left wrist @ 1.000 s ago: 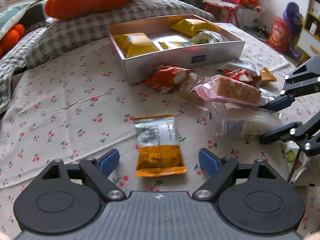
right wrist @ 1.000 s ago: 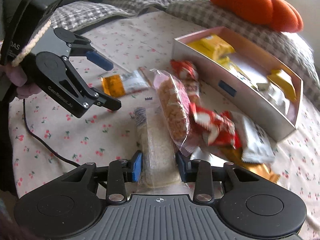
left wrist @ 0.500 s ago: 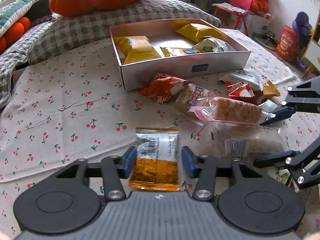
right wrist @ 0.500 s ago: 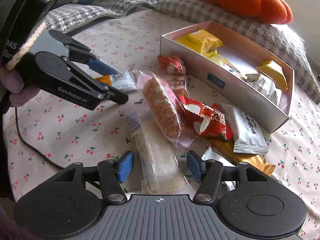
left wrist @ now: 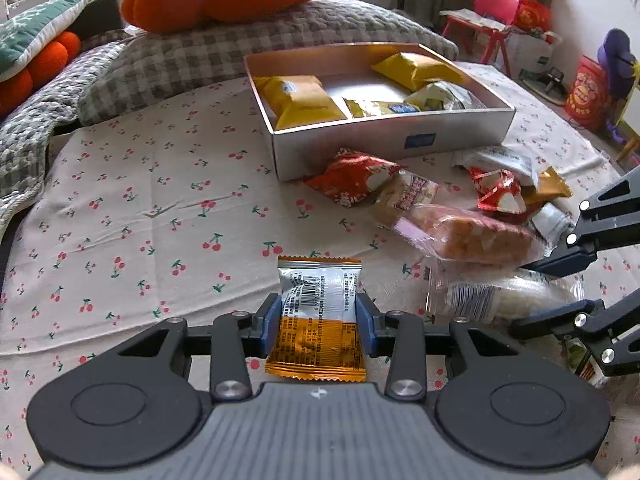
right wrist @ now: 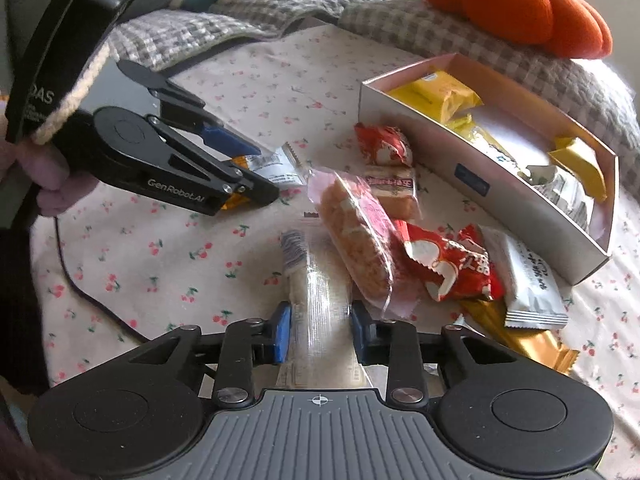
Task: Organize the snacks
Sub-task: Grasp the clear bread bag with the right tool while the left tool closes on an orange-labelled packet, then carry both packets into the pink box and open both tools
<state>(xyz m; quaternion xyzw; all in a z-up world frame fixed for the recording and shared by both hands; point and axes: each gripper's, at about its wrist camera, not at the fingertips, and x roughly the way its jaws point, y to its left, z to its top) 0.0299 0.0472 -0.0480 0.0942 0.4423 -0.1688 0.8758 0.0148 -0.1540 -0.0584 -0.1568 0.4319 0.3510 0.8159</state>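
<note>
My left tool (left wrist: pixel 318 320) grips the orange and silver snack packet (left wrist: pixel 318 312) on the cherry-print sheet (left wrist: pixel 120 208). My right tool (right wrist: pixel 319 334) grips the clear rice-cake pack (right wrist: pixel 316 300) beside the pink pack (right wrist: pixel 356 232), near the box (right wrist: pixel 472 178).

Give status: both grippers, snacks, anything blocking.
Left gripper shut on orange-and-silver packet. Right gripper shut on clear rice-cake packet. Pink-wrapped cake overlaps it.

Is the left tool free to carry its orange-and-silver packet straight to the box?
Probably yes. The left tool is shut on the orange-and-silver packet, and bare cloth lies between it and the box; the snack pile sits off to the right.
</note>
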